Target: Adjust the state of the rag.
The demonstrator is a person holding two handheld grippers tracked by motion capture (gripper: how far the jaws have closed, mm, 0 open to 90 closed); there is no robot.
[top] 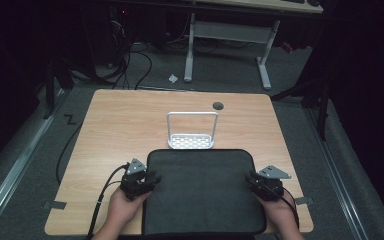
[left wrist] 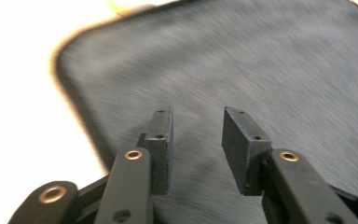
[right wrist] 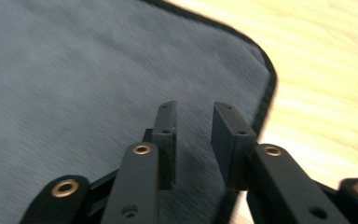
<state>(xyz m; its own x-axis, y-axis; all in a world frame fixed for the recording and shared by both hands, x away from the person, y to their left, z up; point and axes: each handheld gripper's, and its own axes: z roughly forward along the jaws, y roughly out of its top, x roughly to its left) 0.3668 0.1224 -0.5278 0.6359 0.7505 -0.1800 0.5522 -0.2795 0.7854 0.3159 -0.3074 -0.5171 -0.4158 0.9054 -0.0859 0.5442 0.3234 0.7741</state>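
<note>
Flanking the dark grey rectangular fabric mat (top: 202,192) lying flat on the near table edge, left gripper (top: 152,178) and right gripper (top: 251,178) gape released; nip opposite edges evenly.

A light wooden table (top: 110,130) with rounded corners fills the middle of the room. Toward its far side stands a small silver wire rack (top: 192,131), an upright arched frame over a perforated base, sitting upright. Just beyond it, near the far edge, is a dark round grommet hole (top: 218,105). Behind the table stands a white-legged desk (top: 227,47). Black cables (top: 130,70) trail over the grey floor, where a small white scrap (top: 173,78), perhaps crumpled paper, lies.
</note>
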